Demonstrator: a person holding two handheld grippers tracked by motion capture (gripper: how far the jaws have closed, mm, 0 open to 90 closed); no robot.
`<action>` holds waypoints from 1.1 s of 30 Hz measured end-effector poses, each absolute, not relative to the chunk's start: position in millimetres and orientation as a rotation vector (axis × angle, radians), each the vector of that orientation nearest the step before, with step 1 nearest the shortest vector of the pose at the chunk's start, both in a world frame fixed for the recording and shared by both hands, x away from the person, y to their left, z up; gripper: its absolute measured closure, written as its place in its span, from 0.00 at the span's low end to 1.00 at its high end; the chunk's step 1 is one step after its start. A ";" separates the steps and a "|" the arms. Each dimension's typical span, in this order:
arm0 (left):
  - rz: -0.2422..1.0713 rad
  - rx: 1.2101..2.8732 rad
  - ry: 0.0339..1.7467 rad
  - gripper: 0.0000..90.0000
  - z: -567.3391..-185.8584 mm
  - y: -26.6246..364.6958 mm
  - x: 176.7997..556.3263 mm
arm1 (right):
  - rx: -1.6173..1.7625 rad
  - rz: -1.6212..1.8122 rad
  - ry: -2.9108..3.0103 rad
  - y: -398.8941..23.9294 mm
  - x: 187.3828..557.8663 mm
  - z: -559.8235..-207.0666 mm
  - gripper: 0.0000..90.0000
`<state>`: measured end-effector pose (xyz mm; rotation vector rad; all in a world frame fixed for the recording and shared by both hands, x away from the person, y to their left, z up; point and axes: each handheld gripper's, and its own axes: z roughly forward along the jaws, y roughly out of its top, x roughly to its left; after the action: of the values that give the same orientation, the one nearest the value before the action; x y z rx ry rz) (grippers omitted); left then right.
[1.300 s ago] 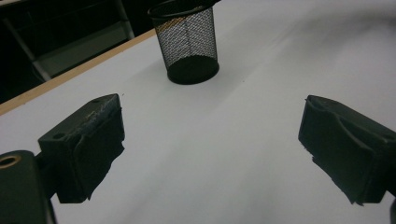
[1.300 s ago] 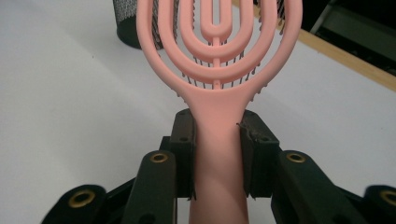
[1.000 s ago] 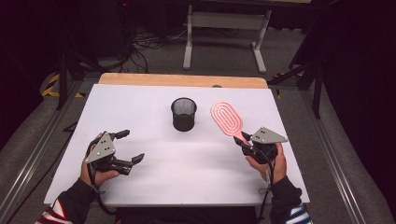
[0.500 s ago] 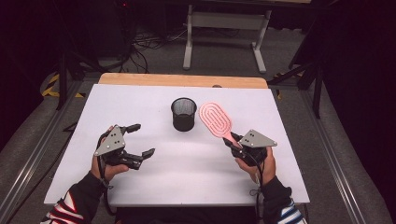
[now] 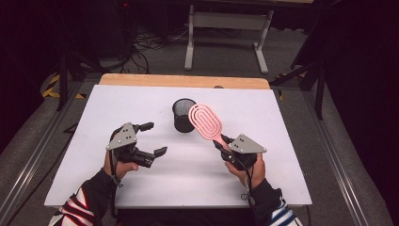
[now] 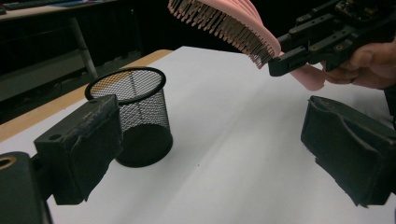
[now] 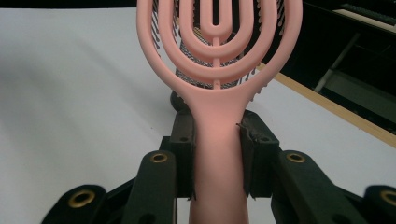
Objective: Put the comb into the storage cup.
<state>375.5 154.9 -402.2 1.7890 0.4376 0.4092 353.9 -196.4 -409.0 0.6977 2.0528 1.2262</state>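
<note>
Brush | pink, frame centre, handle clamped in right gripper, head tilted above table beside mesh cup | left gripper lower left, jaws wide, empty

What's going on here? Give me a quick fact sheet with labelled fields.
Held item: pink hairbrush, gripped by its handle, head raised over the table
Holder: right gripper, shut on the handle
Other tool: left gripper, jaws open, nothing between them
Container: black mesh cup, upright, nothing visible inside
Surface: white table
Brush versus cup: brush head is close beside the cup, not inside
</note>
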 end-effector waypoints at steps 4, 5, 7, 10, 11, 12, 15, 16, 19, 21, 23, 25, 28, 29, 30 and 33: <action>0.326 1.793 0.494 0.08 -402.1 143.6 380.5 | 0.673 1.232 2.065 -184.5 351.7 -412.6 0.78; 0.313 1.791 0.487 0.08 -402.2 141.5 381.4 | 0.673 1.232 2.065 -184.5 351.7 -412.6 0.78; 0.268 1.787 0.479 0.08 -402.2 132.5 382.4 | 0.658 1.239 2.063 -178.5 349.6 -414.5 0.78; 0.230 1.771 0.475 0.08 -402.3 127.5 382.7 | 0.645 1.239 2.065 -174.6 347.7 -415.0 0.78; 0.233 1.770 0.467 0.08 -401.9 126.0 382.8 | 0.637 1.236 2.064 -173.1 346.8 -415.1 0.78; 0.224 1.766 0.466 0.08 -401.7 122.9 382.7 | 0.627 1.241 2.064 -170.7 345.3 -415.8 0.78; 0.200 1.764 0.467 0.09 -402.7 115.6 383.6 | 0.621 1.248 2.063 -168.8 344.3 -416.5 0.78; 0.194 1.767 0.463 0.10 -403.4 113.3 384.1 | 0.618 1.252 2.064 -167.4 343.5 -417.0 0.78; 0.171 1.758 0.453 0.11 -405.3 108.1 385.0 | 0.594 1.248 2.068 -162.7 341.2 -418.9 0.78; 0.147 1.752 0.450 0.12 -406.0 104.9 385.6 | 0.578 1.249 2.071 -159.7 339.8 -419.6 0.78; 0.137 1.734 0.455 0.14 -405.9 102.6 386.4 | 0.565 1.256 2.067 -156.1 338.2 -421.1 0.78; 0.121 1.720 0.450 0.17 -406.0 100.3 387.3 | 0.562 1.252 2.064 -154.7 337.6 -421.6 0.78; 0.113 1.699 0.460 0.21 -406.1 98.8 387.6 | 0.549 1.246 2.062 -151.7 336.3 -422.8 0.78; 0.120 1.689 0.468 0.25 -406.0 99.3 388.0 | 0.544 1.239 2.057 -150.4 335.8 -423.7 0.78; 0.123 1.681 0.478 0.32 -406.0 99.7 388.4 | 0.546 1.234 2.046 -149.3 335.5 -424.9 0.78; 0.124 1.642 0.505 0.39 -405.6 101.6 390.0 | 0.553 1.226 2.038 -148.4 336.1 -426.3 0.78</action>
<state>390.0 101.6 -405.6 1.6424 0.5049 0.1240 336.1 -148.4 -426.3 0.5528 2.0383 1.2258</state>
